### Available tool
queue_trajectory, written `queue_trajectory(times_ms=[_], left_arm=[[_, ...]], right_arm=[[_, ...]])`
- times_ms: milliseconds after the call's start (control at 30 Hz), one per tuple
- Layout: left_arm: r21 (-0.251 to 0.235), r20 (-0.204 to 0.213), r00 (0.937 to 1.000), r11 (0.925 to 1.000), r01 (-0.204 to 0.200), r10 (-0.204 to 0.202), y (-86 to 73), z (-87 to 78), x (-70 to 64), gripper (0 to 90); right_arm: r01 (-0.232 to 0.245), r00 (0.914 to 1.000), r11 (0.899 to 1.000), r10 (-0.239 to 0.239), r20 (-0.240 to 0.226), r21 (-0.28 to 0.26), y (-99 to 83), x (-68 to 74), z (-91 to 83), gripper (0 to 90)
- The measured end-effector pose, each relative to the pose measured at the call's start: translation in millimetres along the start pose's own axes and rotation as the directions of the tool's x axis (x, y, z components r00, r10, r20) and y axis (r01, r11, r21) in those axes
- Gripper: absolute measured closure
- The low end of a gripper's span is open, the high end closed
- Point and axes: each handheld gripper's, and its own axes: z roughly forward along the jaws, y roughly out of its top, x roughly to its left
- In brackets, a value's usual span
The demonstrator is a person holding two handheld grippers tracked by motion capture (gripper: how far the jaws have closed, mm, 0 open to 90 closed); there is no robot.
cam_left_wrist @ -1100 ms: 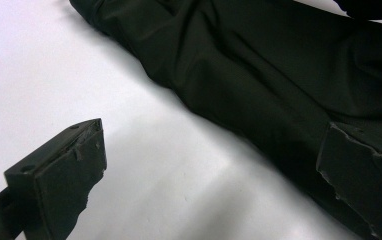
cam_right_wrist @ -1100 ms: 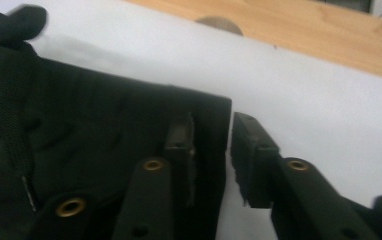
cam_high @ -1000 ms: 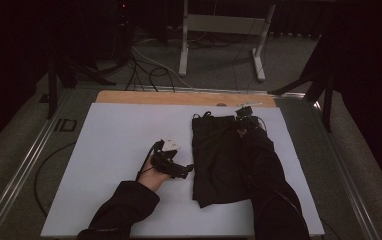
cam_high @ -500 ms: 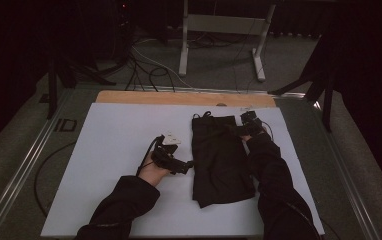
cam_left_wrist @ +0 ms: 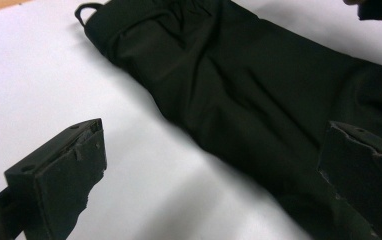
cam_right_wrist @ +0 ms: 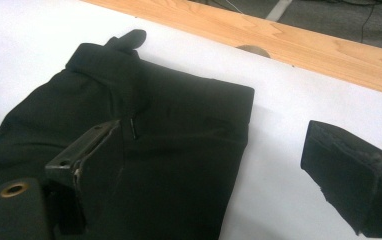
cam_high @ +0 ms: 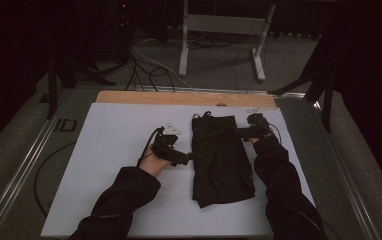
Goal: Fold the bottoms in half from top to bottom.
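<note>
Folded black garment (cam_high: 221, 155) on white sheet (cam_high: 109, 150), both hand-held grippers (cam_high: 188, 157) (cam_high: 241, 132) wide at its edges, wooden strip (cam_high: 179, 98) beyond

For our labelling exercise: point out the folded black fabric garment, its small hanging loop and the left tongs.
folded black fabric garment (cam_high: 221, 155), high view, middle of cloth
small hanging loop (cam_left_wrist: 85, 9), left gripper view, loop's curve
left tongs (cam_high: 189, 157), high view, between the tips

1. The folded garment (cam_high: 220, 157) lies on the bench (cam_high: 109, 130), right of its middle.
2. The left gripper (cam_high: 186, 157) sits at the garment's left edge.
3. The right gripper (cam_high: 240, 132) sits at its right edge, nearer the far end.
</note>
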Motion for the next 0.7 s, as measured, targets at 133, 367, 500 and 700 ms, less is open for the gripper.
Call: queue_trajectory(times_ms=[133,367,500,700], left_arm=[[0.007,-0.015,0.9998,0.9999,0.011,-0.011,7.1,3.4,2.1,0.9],[-0.010,-0.017,0.9979,0.9981,0.062,-0.062,20.6,12.2,8.6,0.9],[-0.048,-0.042,0.9969,0.9968,0.064,-0.066,26.9,16.4,12.5,1.5],[-0.028,-0.099,0.9925,0.9972,0.069,-0.071,35.0,27.1,16.3,1.5]], right_arm=[[0.013,0.9999,1.000,-0.013,0.008,-0.003,0.8,-1.7,-1.0,10.0],[0.021,0.9998,1.000,-0.021,-0.006,-0.016,4.0,-0.7,0.3,10.0],[0.015,0.9999,1.000,-0.015,-0.004,-0.016,7.2,0.6,1.5,10.0],[-0.002,1.0000,1.000,0.002,-0.007,-0.010,10.9,-3.1,3.8,10.0]])
